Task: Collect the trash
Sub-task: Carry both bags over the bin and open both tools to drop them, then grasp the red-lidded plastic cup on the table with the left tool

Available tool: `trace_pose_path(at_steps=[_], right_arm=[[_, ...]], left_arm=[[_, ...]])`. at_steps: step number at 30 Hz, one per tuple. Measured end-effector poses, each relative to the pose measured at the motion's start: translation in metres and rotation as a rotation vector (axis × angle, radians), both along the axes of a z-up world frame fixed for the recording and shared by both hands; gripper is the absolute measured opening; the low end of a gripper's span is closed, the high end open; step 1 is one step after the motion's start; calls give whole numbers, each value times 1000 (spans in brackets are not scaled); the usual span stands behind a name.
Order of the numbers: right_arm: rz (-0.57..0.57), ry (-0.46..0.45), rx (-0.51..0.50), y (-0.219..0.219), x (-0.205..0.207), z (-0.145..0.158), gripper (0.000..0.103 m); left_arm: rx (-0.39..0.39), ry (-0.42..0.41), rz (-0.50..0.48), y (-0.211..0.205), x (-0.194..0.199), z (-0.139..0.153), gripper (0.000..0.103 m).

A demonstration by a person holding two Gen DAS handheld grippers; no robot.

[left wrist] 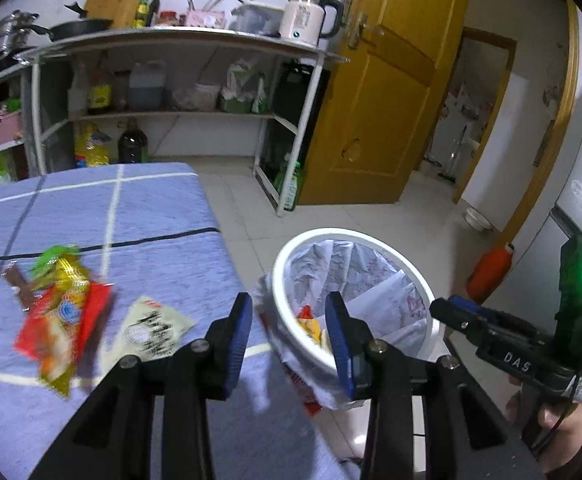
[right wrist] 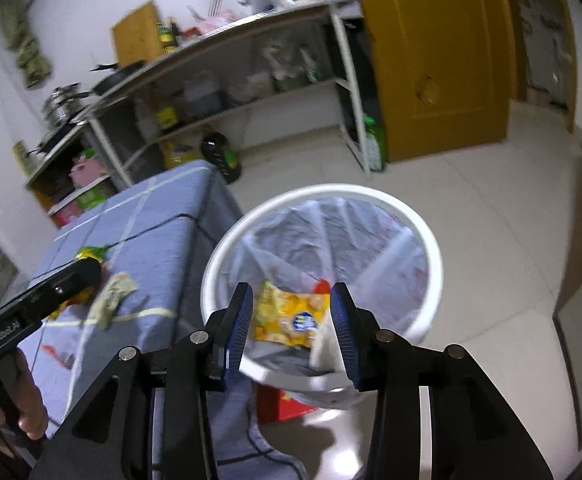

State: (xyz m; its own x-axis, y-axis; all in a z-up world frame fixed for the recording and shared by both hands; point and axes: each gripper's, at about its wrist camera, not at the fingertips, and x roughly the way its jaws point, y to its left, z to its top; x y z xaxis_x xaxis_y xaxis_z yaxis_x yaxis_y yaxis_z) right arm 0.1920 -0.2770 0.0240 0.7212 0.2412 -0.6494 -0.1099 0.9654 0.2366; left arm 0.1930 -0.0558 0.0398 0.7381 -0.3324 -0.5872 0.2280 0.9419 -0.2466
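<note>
A white trash bin (left wrist: 371, 240) with a plastic liner stands on the floor beside the table; it also shows in the right wrist view (right wrist: 423, 232). A yellow snack wrapper (right wrist: 291, 314) lies inside it. On the blue checked tablecloth (left wrist: 151, 208) lie a pile of red, yellow and green wrappers (left wrist: 61, 308) and a cream packet (left wrist: 151, 330). My left gripper (left wrist: 289, 330) is open and empty at the table's edge, right of the packet. My right gripper (right wrist: 291, 316) is open and empty above the bin; it also shows in the left wrist view (left wrist: 447, 310).
A metal shelf rack (left wrist: 171, 76) with bottles, pans and a kettle (left wrist: 307, 16) stands along the far wall. A yellow wooden door (left wrist: 383, 112) is open behind the bin. An orange object (left wrist: 489, 272) lies on the tiled floor at right.
</note>
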Motion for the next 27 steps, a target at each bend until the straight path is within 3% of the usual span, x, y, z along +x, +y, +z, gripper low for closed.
trace_pose_path(at_steps=[4,9,13,20,27], right_arm=[[87,-29,27,24,-9,5,41],[192,-42,24,55,-15,4,41],[273,-50,11,83,-16,3,41],[323,-38,11,111,-6,-3,42],[354,-12,4,131,3,-10,43]], left_arm=[[10,-19,41,24,-21,2,40],[61,-50,127,57,-43,3,54],[102,-58,178,79,-56,-4,56],[134,2,237,109,-64,-31,61],[92,84,235,123,-60,-56,63]])
